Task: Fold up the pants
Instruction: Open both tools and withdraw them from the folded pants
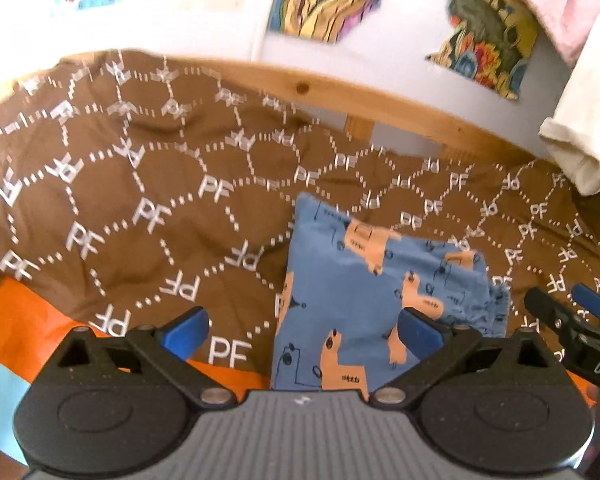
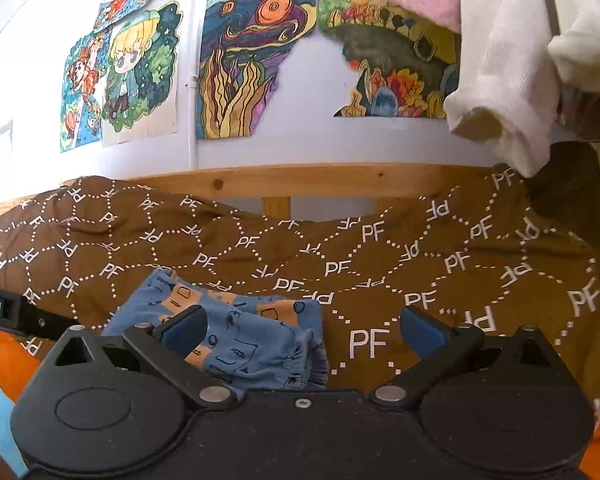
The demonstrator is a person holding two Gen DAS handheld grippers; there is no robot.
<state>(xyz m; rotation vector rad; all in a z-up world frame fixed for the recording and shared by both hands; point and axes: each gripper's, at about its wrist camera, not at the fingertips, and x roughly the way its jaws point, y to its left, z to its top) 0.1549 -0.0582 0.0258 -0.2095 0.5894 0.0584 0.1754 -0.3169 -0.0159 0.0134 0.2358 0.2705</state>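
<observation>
The blue pants (image 1: pixel 364 284) with orange bus prints lie folded in a compact stack on the brown "PF" blanket (image 1: pixel 140 184). My left gripper (image 1: pixel 302 330) is open and empty, just above the stack's near edge. The pants also show in the right wrist view (image 2: pixel 236 332), elastic waistband toward me. My right gripper (image 2: pixel 304 330) is open and empty, with its left finger over the stack and the blanket between the jaws. The right gripper's tip shows at the right edge of the left wrist view (image 1: pixel 572 316).
A wooden bed rail (image 2: pixel 300 180) runs behind the blanket (image 2: pixel 420 264). Drawings (image 2: pixel 252 56) hang on the wall. White and pink clothes (image 2: pixel 512 64) hang at the upper right. Orange bedding (image 1: pixel 24 320) lies at the lower left.
</observation>
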